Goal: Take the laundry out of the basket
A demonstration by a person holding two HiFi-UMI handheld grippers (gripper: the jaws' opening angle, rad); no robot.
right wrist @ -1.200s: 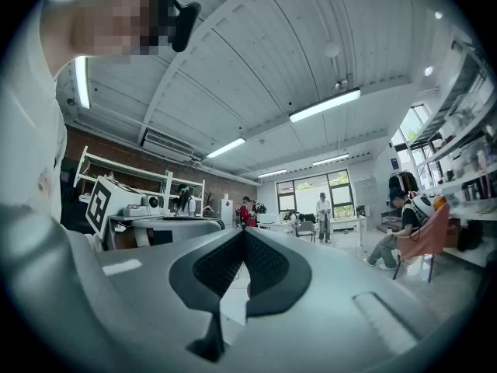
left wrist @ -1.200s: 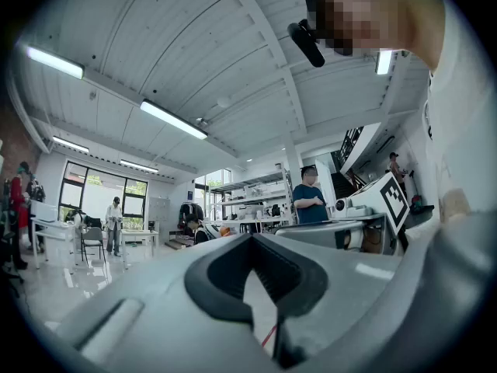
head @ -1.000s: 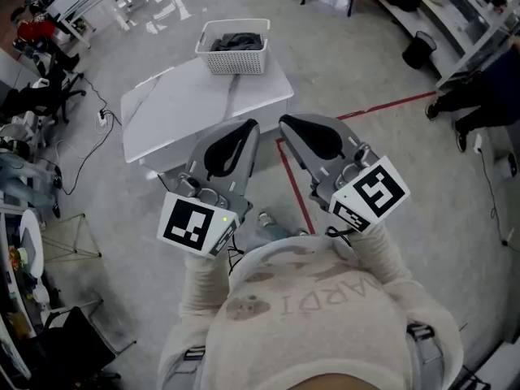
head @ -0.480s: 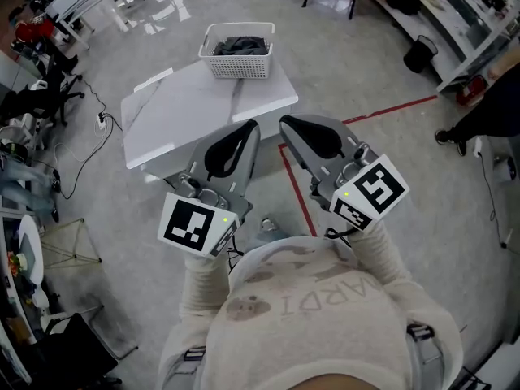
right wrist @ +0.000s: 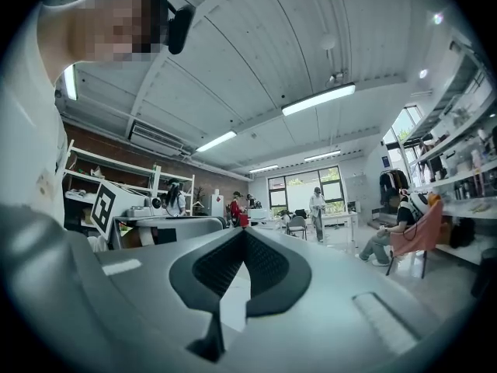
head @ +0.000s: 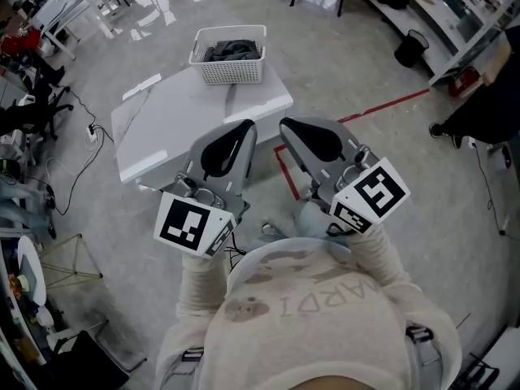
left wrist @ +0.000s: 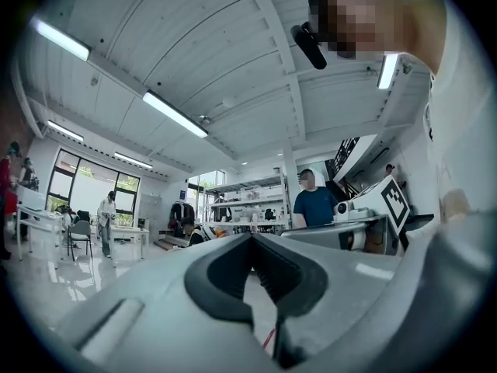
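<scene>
A white slatted basket [head: 230,65] stands at the far end of a white table [head: 179,120], with dark laundry [head: 231,50] piled inside it. Both grippers are held close to my chest, well short of the table and pointing towards it. My left gripper [head: 244,129] is shut with nothing in it, and so is my right gripper [head: 286,127]. In the left gripper view the left gripper [left wrist: 251,238] points out into the room with its pads meeting at the tip. The right gripper [right wrist: 243,232] looks the same in its own view. Neither gripper view shows the basket.
A red tape line [head: 382,104] runs across the grey floor right of the table. A black bin [head: 409,49] and shelving stand at the far right, beside a person's legs [head: 479,108]. Chairs and cables [head: 77,149] crowd the left side.
The table and basket have slid a little left and up in the head view as I shift. The person at the right has moved. Both grippers stay as they were.
</scene>
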